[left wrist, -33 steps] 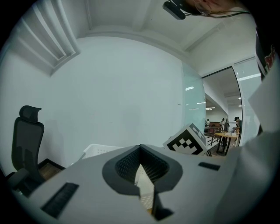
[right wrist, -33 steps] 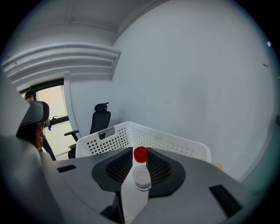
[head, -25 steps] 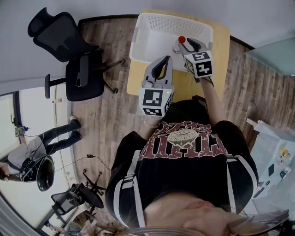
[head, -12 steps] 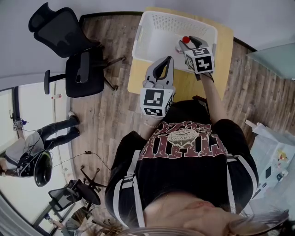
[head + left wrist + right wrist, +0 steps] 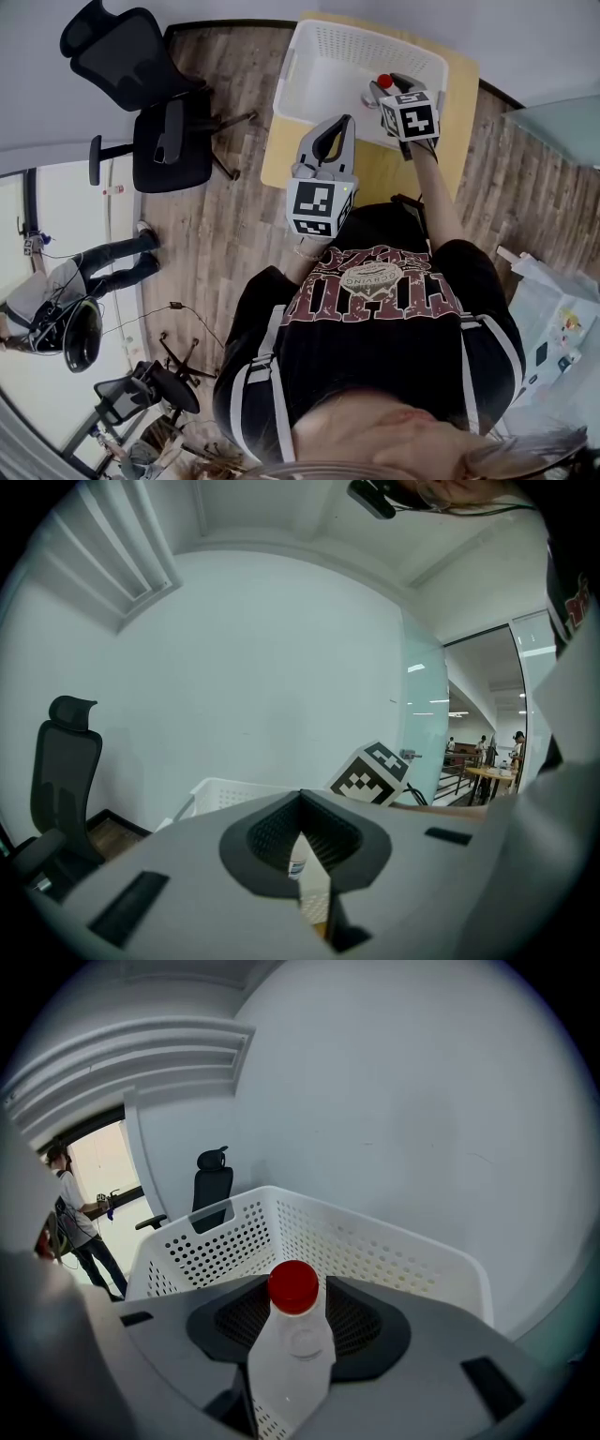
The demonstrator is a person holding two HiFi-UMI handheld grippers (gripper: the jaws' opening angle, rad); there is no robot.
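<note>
A white plastic bottle (image 5: 291, 1344) with a red cap (image 5: 293, 1286) stands upright between the jaws of my right gripper (image 5: 295, 1305), which is shut on it. In the head view the right gripper (image 5: 385, 86) holds the bottle (image 5: 373, 94) over the near right part of a white perforated basket (image 5: 309, 56). The basket's (image 5: 375, 1241) far wall fills the right gripper view behind the cap. My left gripper (image 5: 344, 124) hangs over the wooden table (image 5: 279, 161) short of the basket, shut and empty. In its own view the left gripper (image 5: 301, 803) has its pads meeting at the tips.
The basket (image 5: 225, 794) sits on a small wooden table against a white wall. A black office chair (image 5: 141, 103) stands to the left on the wood floor. A person (image 5: 75, 300) stands further left. A glass partition (image 5: 422, 724) is at the right.
My right gripper has carried the bottle forward and slightly right, further over the basket, whose wall now looks closer. The left gripper has barely shifted.
</note>
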